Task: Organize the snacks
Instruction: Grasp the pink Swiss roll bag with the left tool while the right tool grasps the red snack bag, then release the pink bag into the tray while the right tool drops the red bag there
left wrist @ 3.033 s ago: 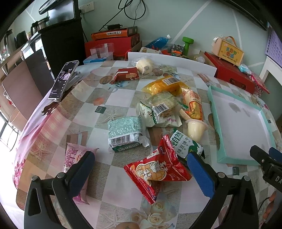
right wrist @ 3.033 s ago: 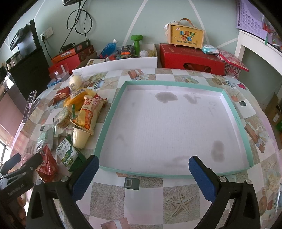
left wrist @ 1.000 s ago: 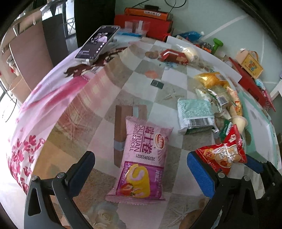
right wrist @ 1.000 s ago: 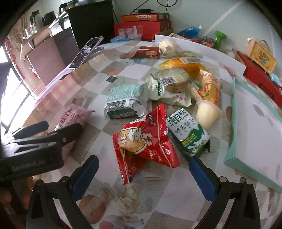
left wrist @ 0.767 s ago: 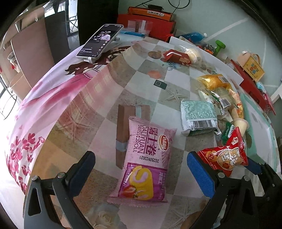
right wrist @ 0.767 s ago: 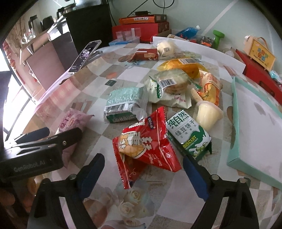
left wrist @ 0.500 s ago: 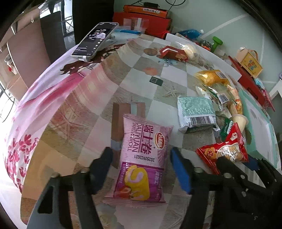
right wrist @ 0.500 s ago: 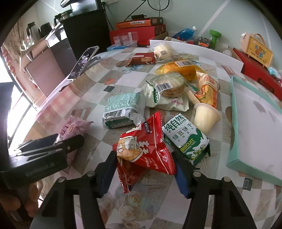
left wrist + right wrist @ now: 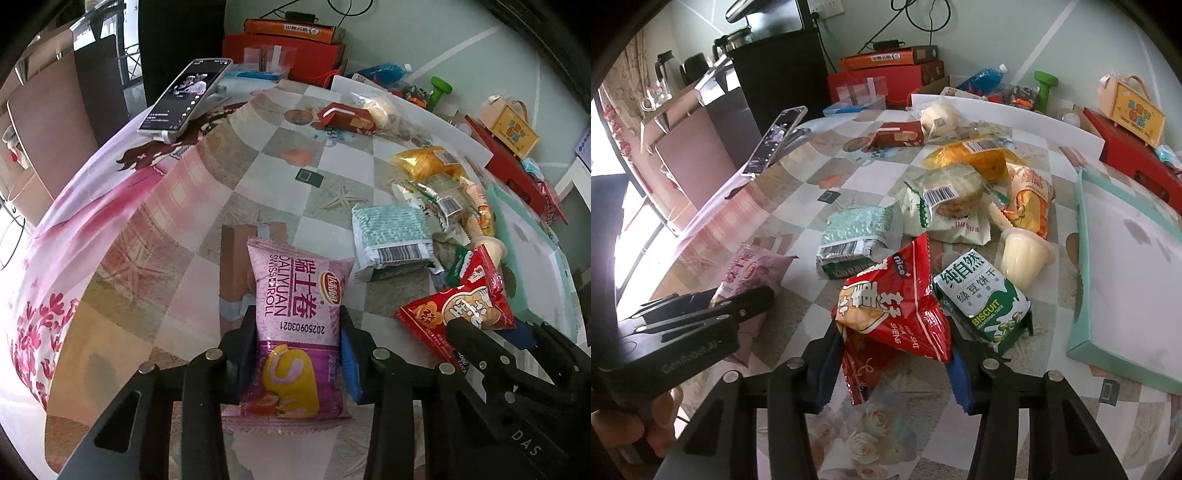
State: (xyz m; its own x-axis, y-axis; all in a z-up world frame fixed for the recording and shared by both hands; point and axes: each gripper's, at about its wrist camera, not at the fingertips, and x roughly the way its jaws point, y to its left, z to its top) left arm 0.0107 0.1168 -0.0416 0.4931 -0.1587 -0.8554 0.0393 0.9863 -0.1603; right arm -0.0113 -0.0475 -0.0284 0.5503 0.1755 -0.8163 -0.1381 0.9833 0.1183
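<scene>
My left gripper (image 9: 297,354) is shut on a pink Swiss roll packet (image 9: 295,314) that lies on the table, its pads pressing both long sides. My right gripper (image 9: 892,369) is shut on a red snack bag (image 9: 890,306) beside a green biscuit pack (image 9: 984,301). Each gripper shows in the other's view: the right one (image 9: 491,332) at the red bag (image 9: 461,306), the left one (image 9: 731,299) at the pink packet (image 9: 750,269). A teal-rimmed white tray (image 9: 1082,258) lies to the right.
Several other snacks lie in a pile mid-table: a mint-green pack (image 9: 857,236), a round cake pack (image 9: 949,195), a yellow bag (image 9: 971,157), a jelly cup (image 9: 1023,258). A phone (image 9: 184,98) leans at the table's far left. Red boxes (image 9: 882,79) stand behind.
Both grippers went from wide open to shut: the left closed on the pink packet, the right closed on the red bag. Both moved a little closer to the table.
</scene>
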